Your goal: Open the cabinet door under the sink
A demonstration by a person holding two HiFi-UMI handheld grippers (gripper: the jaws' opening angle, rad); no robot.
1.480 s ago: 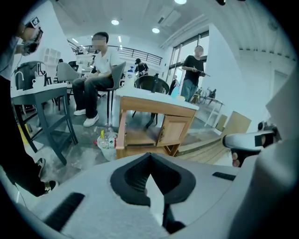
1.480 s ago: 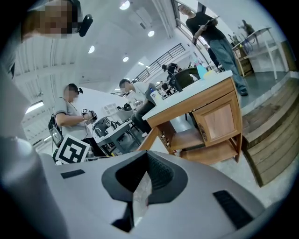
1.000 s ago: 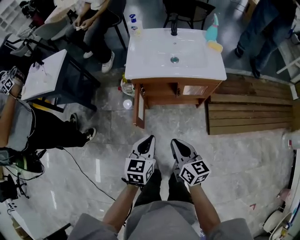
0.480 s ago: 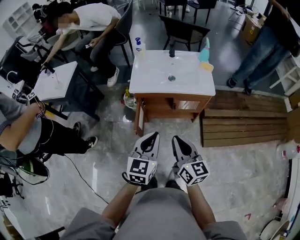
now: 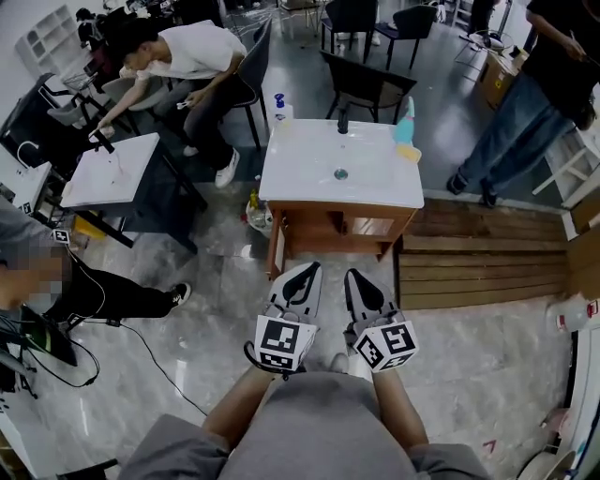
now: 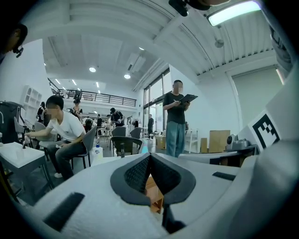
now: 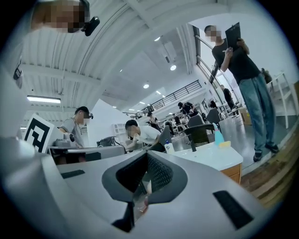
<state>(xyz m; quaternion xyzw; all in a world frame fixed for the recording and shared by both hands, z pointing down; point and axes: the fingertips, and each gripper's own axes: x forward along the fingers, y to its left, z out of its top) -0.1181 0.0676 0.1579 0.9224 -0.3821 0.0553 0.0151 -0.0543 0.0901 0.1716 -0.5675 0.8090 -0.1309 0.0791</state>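
Cabinet door (image 5: 277, 249), edge-on below the sink's (image 5: 339, 164) left corner, lies ahead, nearer left gripper (image 5: 307, 270) than right gripper (image 5: 353, 275); both jaws closed, empty.

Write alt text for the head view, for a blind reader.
Seen from above, the left gripper and right gripper, both shut and empty, point at a white sink on a wooden cabinet whose door appears open.

Bright ceiling lights (image 6: 233, 11) glare overhead; fisheye bends edges, corners vignetted black.
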